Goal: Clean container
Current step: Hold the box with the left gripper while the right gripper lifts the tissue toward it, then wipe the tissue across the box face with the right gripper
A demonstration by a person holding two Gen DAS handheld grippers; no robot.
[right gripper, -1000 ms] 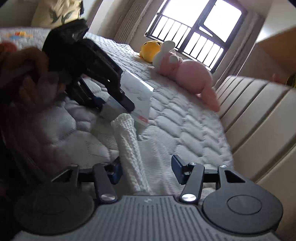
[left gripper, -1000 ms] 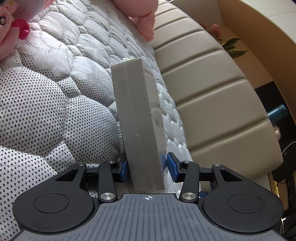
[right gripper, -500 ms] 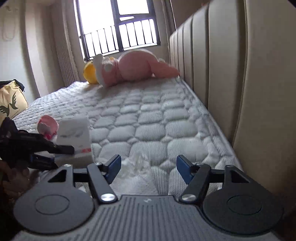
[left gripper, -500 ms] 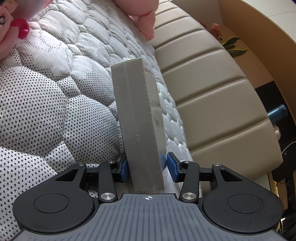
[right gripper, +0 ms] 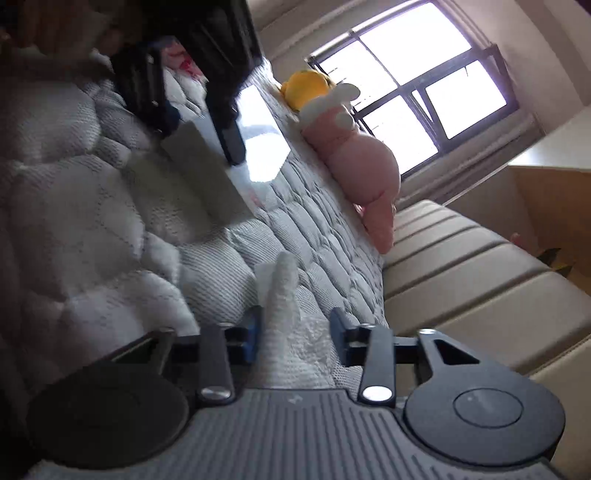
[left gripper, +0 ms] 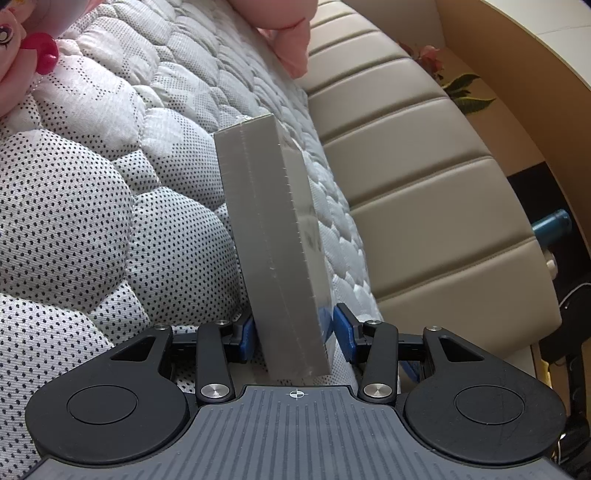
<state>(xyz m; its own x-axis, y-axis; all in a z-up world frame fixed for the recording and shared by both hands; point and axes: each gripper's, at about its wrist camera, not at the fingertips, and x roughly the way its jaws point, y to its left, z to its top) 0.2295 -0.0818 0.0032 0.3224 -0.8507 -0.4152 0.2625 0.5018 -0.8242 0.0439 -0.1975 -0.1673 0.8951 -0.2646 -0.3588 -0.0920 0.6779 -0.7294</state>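
A grey rectangular box (left gripper: 269, 236), wrapped in clear film, stands on edge on the quilted mattress (left gripper: 92, 192). My left gripper (left gripper: 294, 332) is shut on its near end, blue pads on both sides. In the right wrist view the same box (right gripper: 207, 173) lies up and to the left, its glossy face (right gripper: 262, 140) catching window light, with the left gripper (right gripper: 203, 125) around it and a blurred hand (right gripper: 55, 29) behind. My right gripper (right gripper: 293, 334) is shut on a white textured cloth (right gripper: 282, 291) that sticks up between its fingers, well short of the box.
A beige padded headboard (left gripper: 424, 184) runs along the right edge of the mattress. A pink plush toy (right gripper: 362, 166) and a yellow one (right gripper: 306, 86) lie near the barred window (right gripper: 424, 74). A doll (left gripper: 22, 44) sits at top left in the left wrist view.
The right gripper has swung from facing along the headboard back toward the box, now rolled sideways, cloth still in it. The left gripper and box have not moved.
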